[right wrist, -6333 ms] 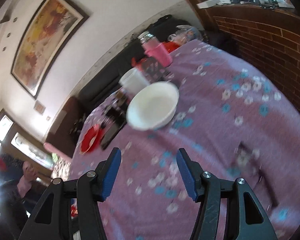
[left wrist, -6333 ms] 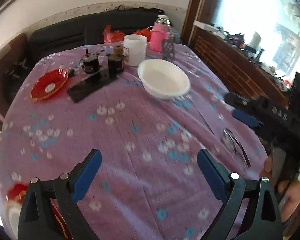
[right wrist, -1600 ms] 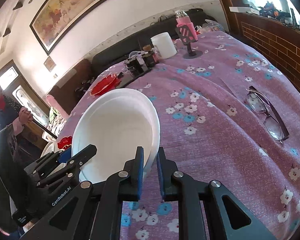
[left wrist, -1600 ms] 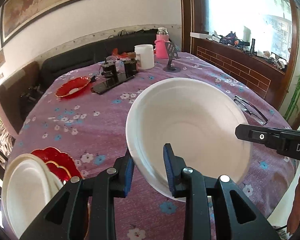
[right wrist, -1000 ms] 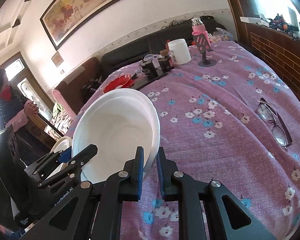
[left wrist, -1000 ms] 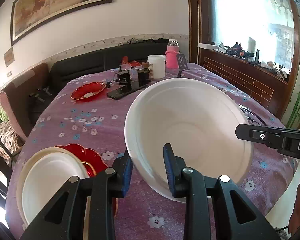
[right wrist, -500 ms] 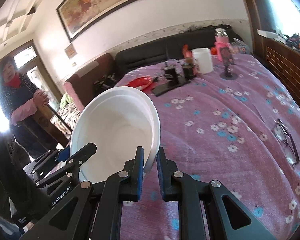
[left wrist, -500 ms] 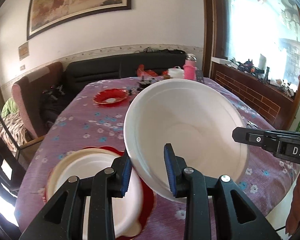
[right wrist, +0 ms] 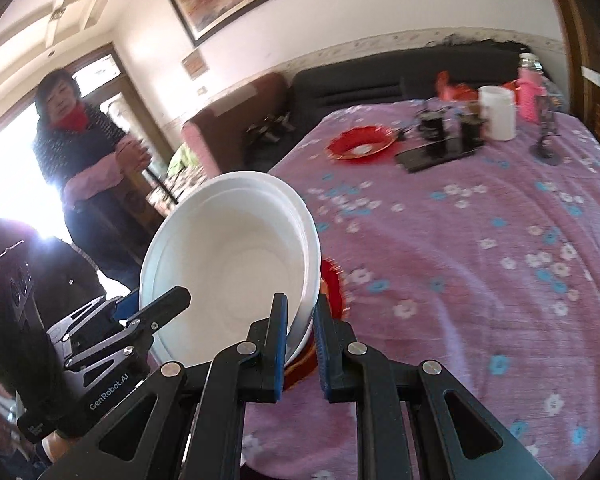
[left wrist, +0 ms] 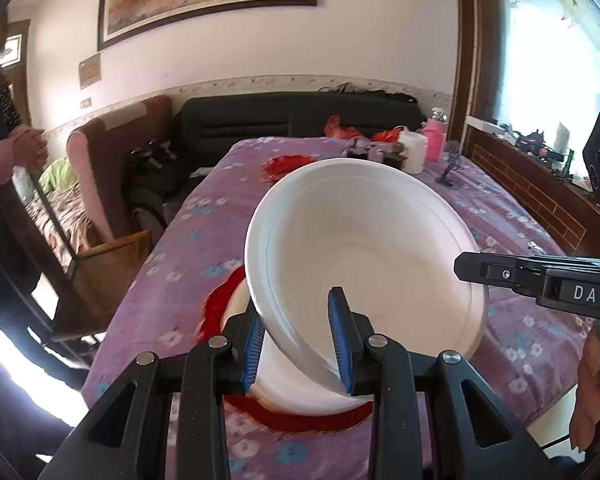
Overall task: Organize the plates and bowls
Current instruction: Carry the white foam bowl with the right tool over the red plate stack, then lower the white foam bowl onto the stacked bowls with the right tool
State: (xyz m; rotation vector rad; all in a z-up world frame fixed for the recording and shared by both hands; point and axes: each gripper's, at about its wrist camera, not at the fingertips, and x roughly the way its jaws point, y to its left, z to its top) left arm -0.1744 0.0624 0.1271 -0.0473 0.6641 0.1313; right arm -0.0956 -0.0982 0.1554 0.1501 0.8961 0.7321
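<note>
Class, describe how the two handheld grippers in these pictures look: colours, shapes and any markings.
Both the left gripper and the right gripper are matte black, angular frames with silver bolts and ribbed blue finger pads. White lettering marks their sides: "DAS" on the right one, "GenRobot.AI" on the left. No cables or sleeves show.

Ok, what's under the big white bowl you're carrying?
Under the big white bowl, a smaller white dish sits on a red plate on the purple tablecloth. The bowl covers most of both, so anything inside the dish can't be seen.
</note>
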